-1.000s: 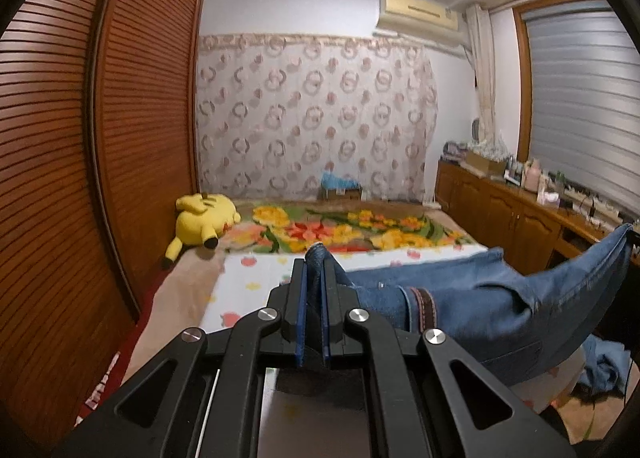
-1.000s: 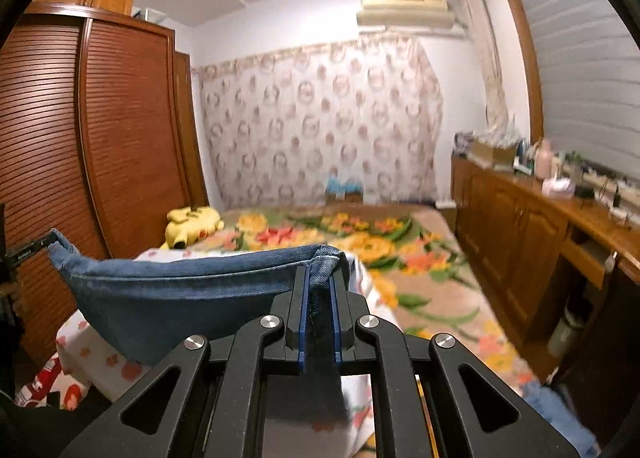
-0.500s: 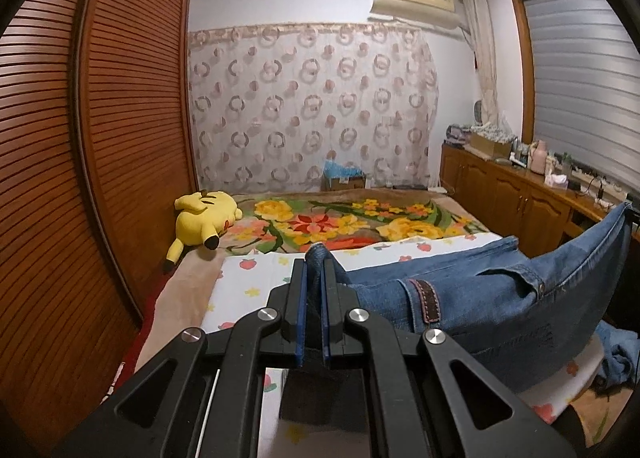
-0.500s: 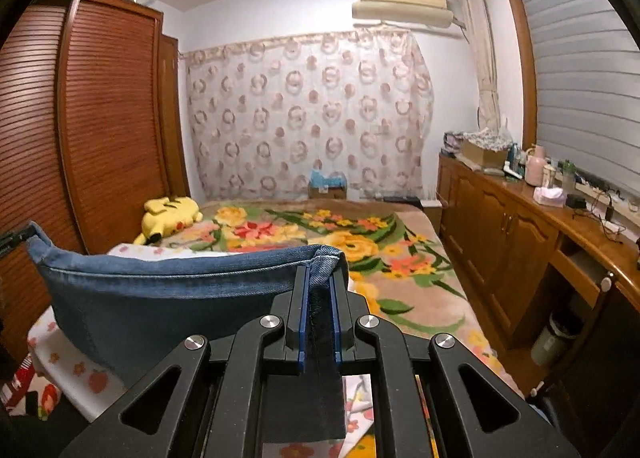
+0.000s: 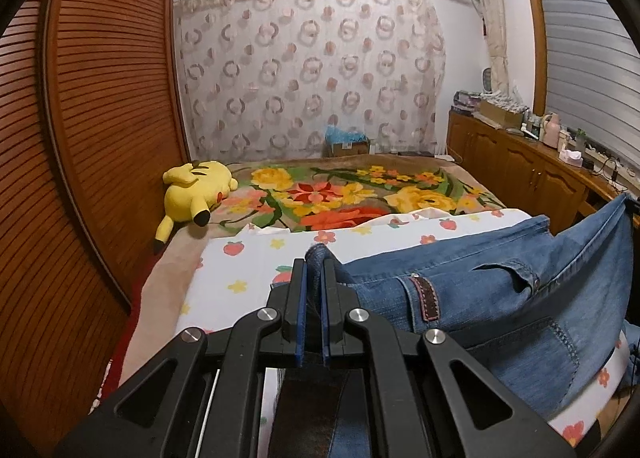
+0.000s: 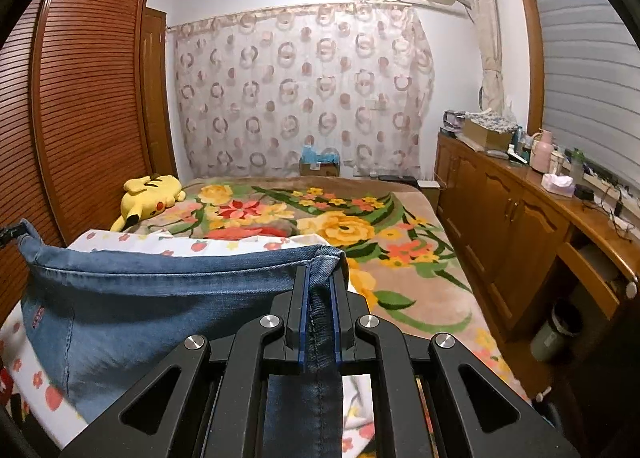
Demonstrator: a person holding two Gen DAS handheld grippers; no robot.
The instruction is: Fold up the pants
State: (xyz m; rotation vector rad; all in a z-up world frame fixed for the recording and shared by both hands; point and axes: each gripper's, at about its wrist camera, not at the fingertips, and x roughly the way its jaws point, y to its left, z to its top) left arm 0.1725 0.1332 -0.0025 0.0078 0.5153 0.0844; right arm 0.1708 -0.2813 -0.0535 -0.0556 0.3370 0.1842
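Left wrist view: both claws [image 5: 314, 278] [image 6: 320, 290] pinch jeans [image 5: 500, 298], lower legs cut off.

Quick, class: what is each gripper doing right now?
Left gripper: shut on the jeans.
Right gripper: shut on the jeans.

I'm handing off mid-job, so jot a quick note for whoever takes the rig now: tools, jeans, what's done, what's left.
Left tool: shut on one end of the jeans edge.
Right tool: shut on the other end.
Jeans: strung between the two tools, the middle sagging over the white fruit-print sheet at the near end of the bed.
Done: jeans picked up by both ends.
Left: no fold shows yet. Probably lay them flat on the sheet, fold, then let go.
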